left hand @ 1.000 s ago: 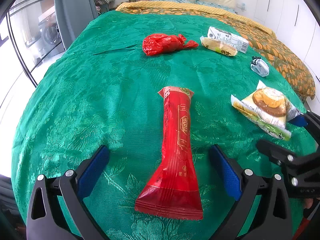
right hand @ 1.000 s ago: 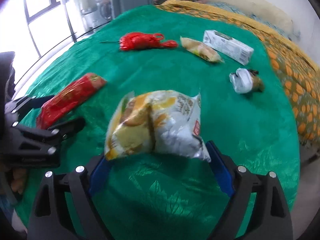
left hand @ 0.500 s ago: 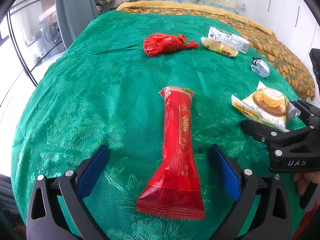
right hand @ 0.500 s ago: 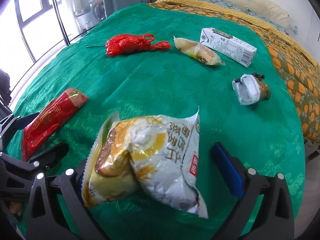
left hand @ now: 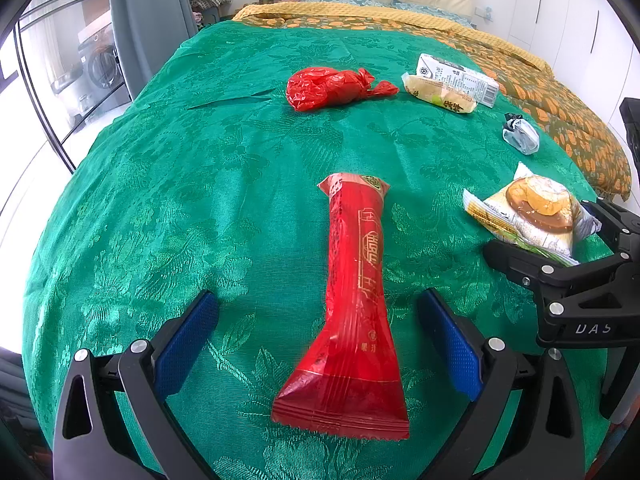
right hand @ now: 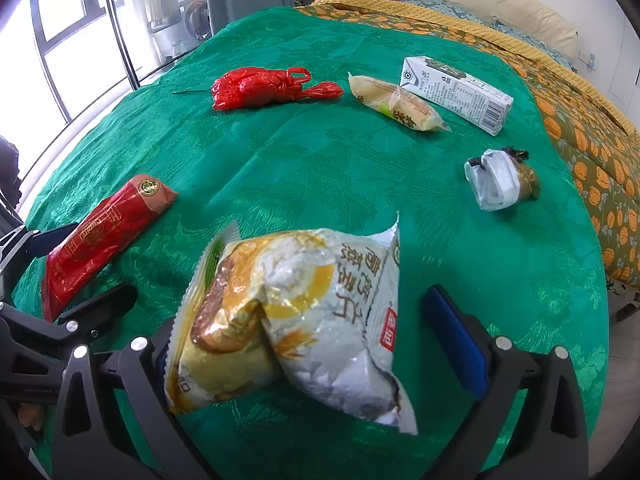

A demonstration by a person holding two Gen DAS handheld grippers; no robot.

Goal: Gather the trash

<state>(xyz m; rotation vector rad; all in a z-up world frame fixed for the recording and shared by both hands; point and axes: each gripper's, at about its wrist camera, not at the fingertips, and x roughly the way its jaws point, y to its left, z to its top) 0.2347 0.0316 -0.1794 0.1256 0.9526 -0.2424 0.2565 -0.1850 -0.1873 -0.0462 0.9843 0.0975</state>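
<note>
A long red snack wrapper (left hand: 354, 304) lies on the green bedspread between the fingers of my open left gripper (left hand: 320, 340); it also shows in the right wrist view (right hand: 100, 236). A yellow and white snack bag (right hand: 296, 320) lies between the fingers of my open right gripper (right hand: 320, 344), against the left finger and apart from the right one. The same bag (left hand: 532, 212) shows at the right of the left wrist view.
Farther back on the green bedspread (right hand: 320, 160) lie a crumpled red plastic bag (right hand: 264, 86), a yellow snack pack (right hand: 396, 104), a white carton (right hand: 456, 90) and a small white wad (right hand: 500, 178). An orange blanket (right hand: 592, 148) lies at the right. A window and curtain are at the left.
My right gripper has opened and the snack bag has dropped from a raised hold onto the bedspread. The right gripper moved into the left wrist view. The left gripper has stayed still.
</note>
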